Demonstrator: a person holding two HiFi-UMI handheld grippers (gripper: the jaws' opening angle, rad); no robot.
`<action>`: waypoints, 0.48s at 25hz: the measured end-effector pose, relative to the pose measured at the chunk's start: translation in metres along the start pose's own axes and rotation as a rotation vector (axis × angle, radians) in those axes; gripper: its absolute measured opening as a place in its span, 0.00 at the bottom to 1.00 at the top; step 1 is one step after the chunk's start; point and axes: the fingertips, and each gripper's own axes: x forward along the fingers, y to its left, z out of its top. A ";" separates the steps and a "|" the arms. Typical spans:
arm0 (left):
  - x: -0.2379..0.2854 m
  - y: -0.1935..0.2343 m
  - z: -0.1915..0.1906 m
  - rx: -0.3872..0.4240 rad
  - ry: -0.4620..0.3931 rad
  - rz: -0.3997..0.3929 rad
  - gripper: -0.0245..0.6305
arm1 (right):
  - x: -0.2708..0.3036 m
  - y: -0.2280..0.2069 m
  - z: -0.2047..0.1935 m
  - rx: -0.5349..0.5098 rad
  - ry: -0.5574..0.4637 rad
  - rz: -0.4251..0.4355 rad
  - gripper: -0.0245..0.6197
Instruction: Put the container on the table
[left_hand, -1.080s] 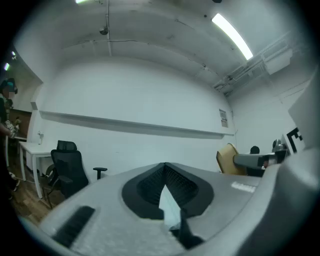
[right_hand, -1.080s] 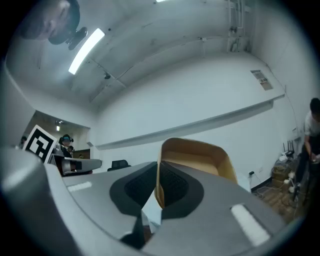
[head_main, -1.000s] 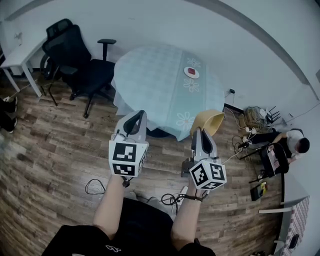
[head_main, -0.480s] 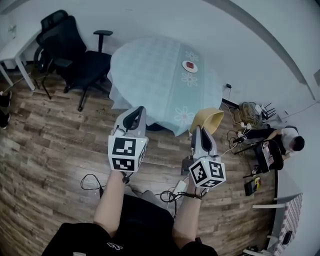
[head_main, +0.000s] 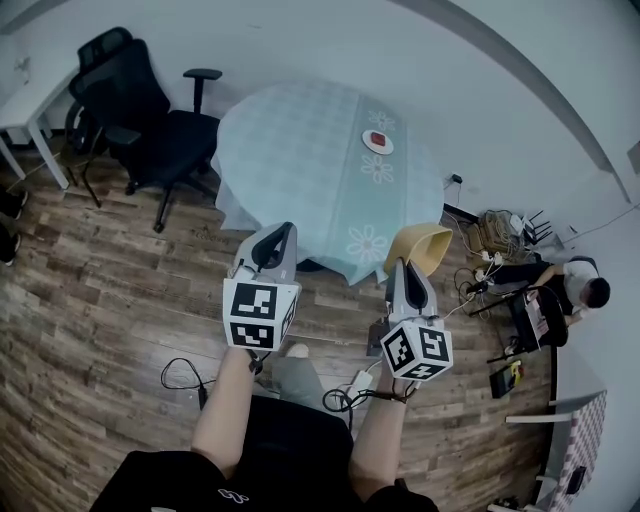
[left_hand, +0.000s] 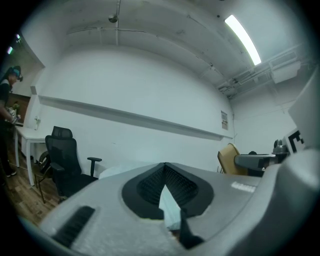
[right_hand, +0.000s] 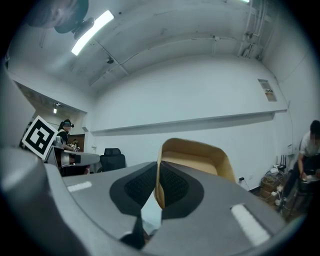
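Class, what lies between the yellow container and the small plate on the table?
Only bare, flower-printed tablecloth lies between the yellow container and the plate, as the head view shows.

Grey left claw (head_main: 282, 230), grey right claw (head_main: 405, 266), each with a black-and-white marker cube (head_main: 257, 315), black short-sleeved top (head_main: 290, 465)

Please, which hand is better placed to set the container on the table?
Right: right tongs grip the yellow plastic container by its wall beside the round cloth-covered table; left tongs are empty.
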 end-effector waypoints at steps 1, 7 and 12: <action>0.005 0.001 -0.003 0.004 0.007 0.001 0.04 | 0.005 -0.003 -0.004 0.007 0.003 0.001 0.08; 0.052 0.030 -0.021 0.017 0.054 0.059 0.04 | 0.073 -0.018 -0.031 0.044 0.033 0.043 0.08; 0.108 0.064 -0.042 0.004 0.118 0.138 0.04 | 0.145 -0.034 -0.053 0.050 0.069 0.096 0.08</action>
